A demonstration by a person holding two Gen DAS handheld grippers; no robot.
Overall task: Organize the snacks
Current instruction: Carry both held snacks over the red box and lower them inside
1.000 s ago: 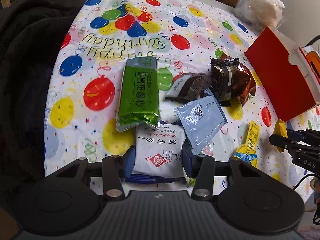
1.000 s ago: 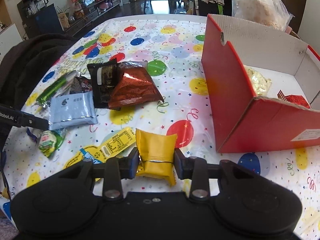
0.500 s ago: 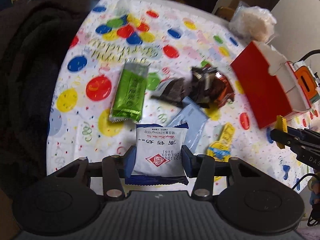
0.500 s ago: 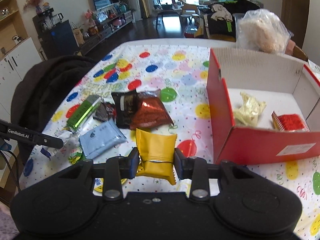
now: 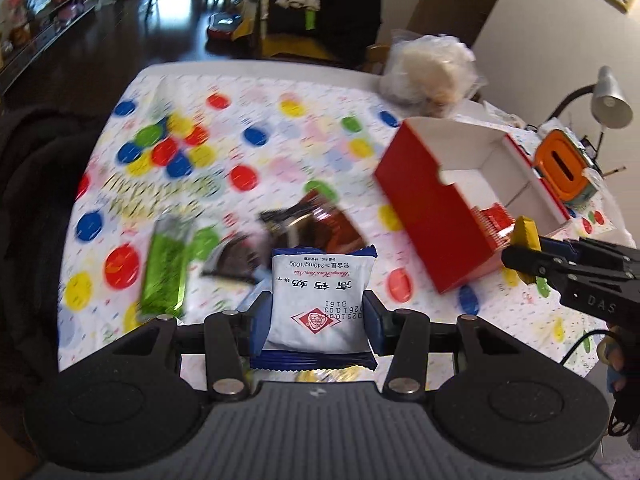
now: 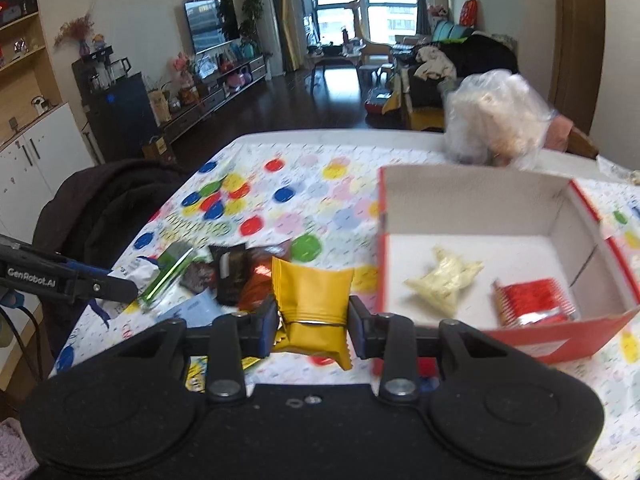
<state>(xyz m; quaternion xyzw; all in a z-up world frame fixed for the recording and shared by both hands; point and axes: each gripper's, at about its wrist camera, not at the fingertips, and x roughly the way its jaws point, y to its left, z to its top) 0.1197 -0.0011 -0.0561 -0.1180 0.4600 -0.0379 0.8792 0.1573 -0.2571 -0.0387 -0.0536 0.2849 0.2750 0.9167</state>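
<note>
- The balloon-print plastic tablecloth point(image 5: 248, 128) is motion-blurred in the left wrist view; its lettering cannot be read.
- The long green foil snack bar point(image 5: 166, 268) and the dark brown wrappers point(image 5: 240, 256) beside it are smeared; their print is illegible.
- The shiny red-brown foil packet point(image 6: 256, 284) is partly hidden behind the yellow foil pouch point(image 6: 312, 304).
- The red cardboard box point(image 6: 540, 342) is cut by the frame's right edge.

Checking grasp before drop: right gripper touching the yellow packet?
Touching. Right wrist view shows the right gripper with both pads pressed into the yellow packet, pinching its sides.
</note>
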